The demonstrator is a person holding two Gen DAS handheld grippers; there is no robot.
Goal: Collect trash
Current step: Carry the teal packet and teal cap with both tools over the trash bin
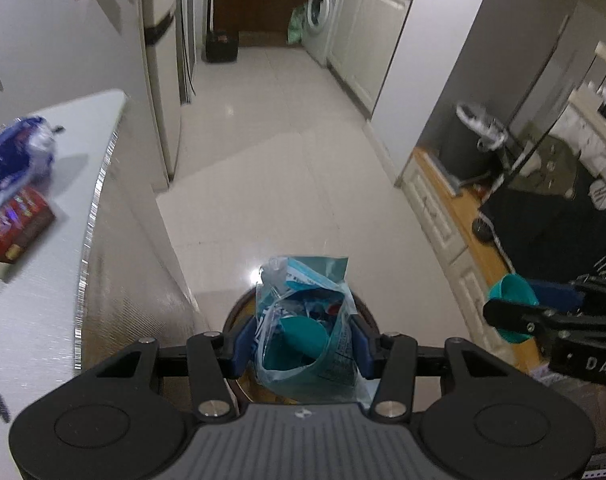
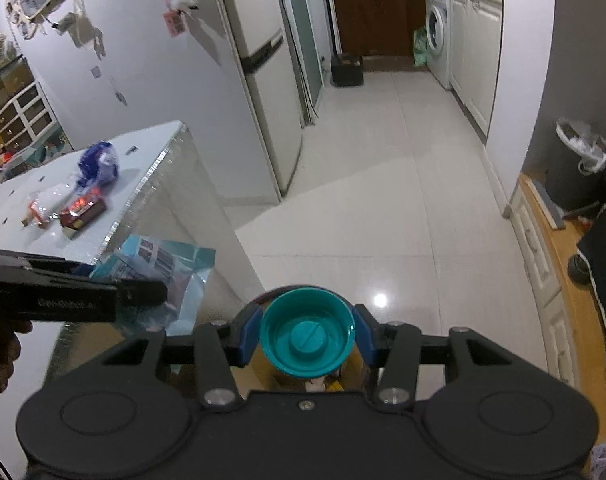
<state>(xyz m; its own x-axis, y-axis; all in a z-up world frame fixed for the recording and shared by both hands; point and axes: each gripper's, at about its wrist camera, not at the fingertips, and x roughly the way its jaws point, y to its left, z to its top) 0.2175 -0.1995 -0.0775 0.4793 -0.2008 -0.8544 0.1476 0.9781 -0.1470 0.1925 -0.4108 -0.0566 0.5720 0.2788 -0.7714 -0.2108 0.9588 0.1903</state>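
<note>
On the white surface, near its right edge, lie a crumpled blue-and-white wrapper and a red snack box. The left claw grips a teal plastic pouch; the right claw grips a teal plastic cup, both above the tiled floor.

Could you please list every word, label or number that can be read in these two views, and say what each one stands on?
"DAS", cut off by the picture's edge: white letters on the right hand-held gripper, seen from the left wrist.
Left hand-held gripper: pale lettering on its side, too blurred to read.
Teal plastic bag: printed panels, too small to read.
Red snack box and blue wrapper on the white table: print blurred, unreadable.
</note>
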